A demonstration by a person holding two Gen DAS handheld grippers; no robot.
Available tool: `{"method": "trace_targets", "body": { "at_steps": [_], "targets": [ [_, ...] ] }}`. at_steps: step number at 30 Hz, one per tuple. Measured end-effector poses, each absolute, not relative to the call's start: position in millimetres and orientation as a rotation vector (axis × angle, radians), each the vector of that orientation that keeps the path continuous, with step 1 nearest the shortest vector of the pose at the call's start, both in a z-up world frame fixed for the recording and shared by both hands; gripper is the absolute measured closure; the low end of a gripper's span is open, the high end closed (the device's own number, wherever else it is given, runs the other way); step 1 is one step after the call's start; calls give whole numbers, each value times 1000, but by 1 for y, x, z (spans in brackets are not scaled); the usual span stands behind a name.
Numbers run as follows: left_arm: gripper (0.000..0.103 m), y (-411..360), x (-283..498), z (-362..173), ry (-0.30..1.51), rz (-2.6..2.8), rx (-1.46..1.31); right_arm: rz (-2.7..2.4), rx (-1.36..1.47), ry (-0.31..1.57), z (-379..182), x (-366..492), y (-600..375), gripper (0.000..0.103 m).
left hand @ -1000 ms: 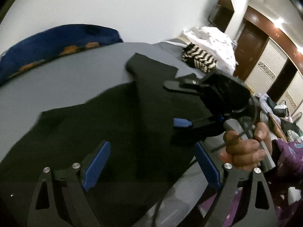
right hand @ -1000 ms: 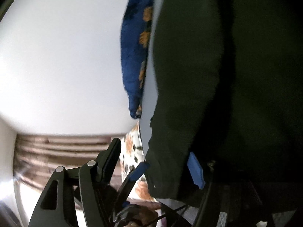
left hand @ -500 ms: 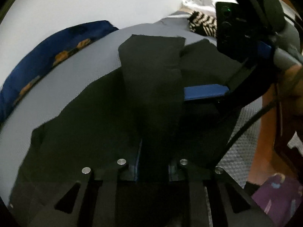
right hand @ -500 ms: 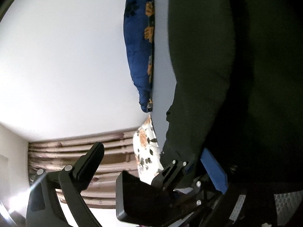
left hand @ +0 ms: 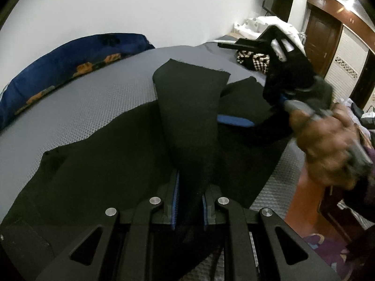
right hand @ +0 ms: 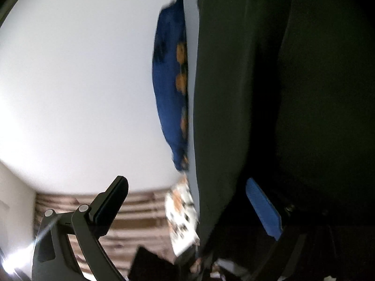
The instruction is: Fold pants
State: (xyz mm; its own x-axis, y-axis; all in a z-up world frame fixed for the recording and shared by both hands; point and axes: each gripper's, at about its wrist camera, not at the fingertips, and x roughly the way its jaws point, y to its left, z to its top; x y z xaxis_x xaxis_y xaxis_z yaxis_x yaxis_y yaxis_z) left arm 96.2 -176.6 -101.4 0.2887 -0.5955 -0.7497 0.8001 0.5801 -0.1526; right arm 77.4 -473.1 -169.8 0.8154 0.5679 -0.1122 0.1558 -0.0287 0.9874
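Black pants [left hand: 105, 159] lie spread on a grey textured mat [left hand: 93, 98]. One leg is raised in a ridge that runs away from my left gripper [left hand: 189, 201]. Its jaws are closing the last bit, and both blue pads press on that fold. A hand [left hand: 328, 140] at the right holds my right gripper [left hand: 222, 82], jaws wide apart. Its lower blue pad [left hand: 234, 121] rests on the pants beside the raised leg and its upper finger hangs in the air. In the rolled right wrist view the right gripper [right hand: 186, 182] stands open, with the pants' edge [right hand: 215, 140] between the fingers, unpressed.
A blue cushion with orange marks [left hand: 70, 65] lines the mat's far left edge against a white wall. A black-and-white checked cloth [left hand: 250, 61] and a white cloth pile [left hand: 262, 23] lie at the far right corner. Wooden doors [left hand: 323, 35] stand beyond.
My left gripper went from wide open to shut on the pants fold and moved forward. The right gripper opened wider, let go of the pants edge and shifted to the right.
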Motion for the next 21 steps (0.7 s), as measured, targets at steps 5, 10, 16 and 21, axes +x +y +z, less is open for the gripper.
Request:
{"method": "trace_targets", "body": {
  "at_steps": [5,10,16,21],
  "targets": [
    [87,-171,99,-99,866,-960,243,359,1674,439,-176,87,-506,6],
    [87,-171,98,-98,868,-975,242,305,1645,365,-164,90,-528,6],
    [87,-170,99,-102,879,-988,245,200,1532,431,-158,103,-556,20],
    [87,-171,99,-103,887,-990,241,130,1424,552,-159,115,-576,56]
  ]
}}
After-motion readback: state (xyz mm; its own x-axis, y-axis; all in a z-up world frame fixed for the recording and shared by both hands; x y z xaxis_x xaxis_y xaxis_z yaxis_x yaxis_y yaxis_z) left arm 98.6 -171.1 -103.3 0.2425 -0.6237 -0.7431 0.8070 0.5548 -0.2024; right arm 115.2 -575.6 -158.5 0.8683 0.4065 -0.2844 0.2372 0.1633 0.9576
